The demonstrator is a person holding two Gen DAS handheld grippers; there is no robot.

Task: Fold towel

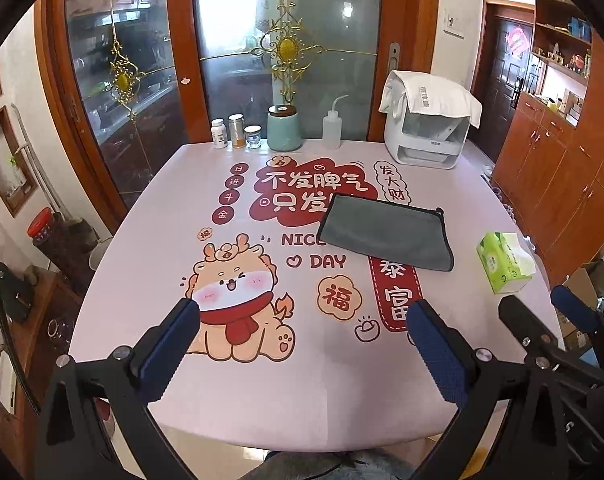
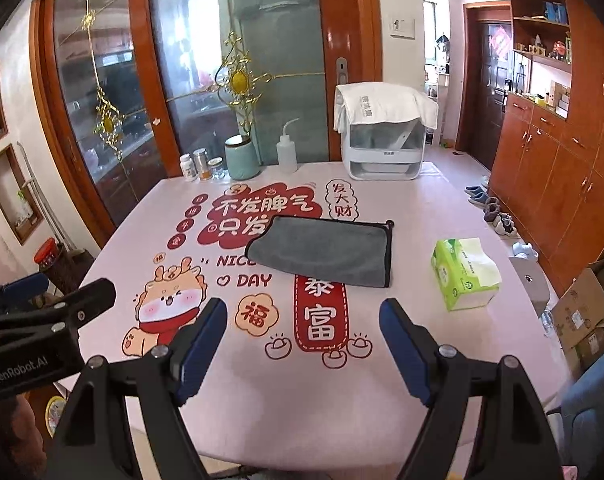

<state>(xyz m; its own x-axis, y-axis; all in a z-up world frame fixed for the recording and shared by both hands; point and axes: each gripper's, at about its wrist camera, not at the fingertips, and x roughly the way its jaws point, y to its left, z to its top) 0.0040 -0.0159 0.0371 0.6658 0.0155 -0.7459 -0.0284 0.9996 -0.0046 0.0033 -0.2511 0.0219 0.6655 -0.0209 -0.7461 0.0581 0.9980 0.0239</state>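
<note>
Grey towel [image 2: 326,250] lies flat, well beyond each wide-spread, empty hand-held gripper [image 2: 304,316].

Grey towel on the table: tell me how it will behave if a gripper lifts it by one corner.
The grey towel lies limp and flat on the table, so it will probably drape and sag rather than hold shape. It looks already folded, so the layers may fall open. Its plush surface should grip well.

I am working in a home dining room; the tabletop [image 2: 402,356] wears a cartoon New Year cover; sliding glass doors [image 2: 114,92] on the far side show a kitchen; wooden cabinets [image 2: 562,184] line the right wall; shoes [image 2: 490,208] sit by the entry door [image 2: 490,92].
</note>
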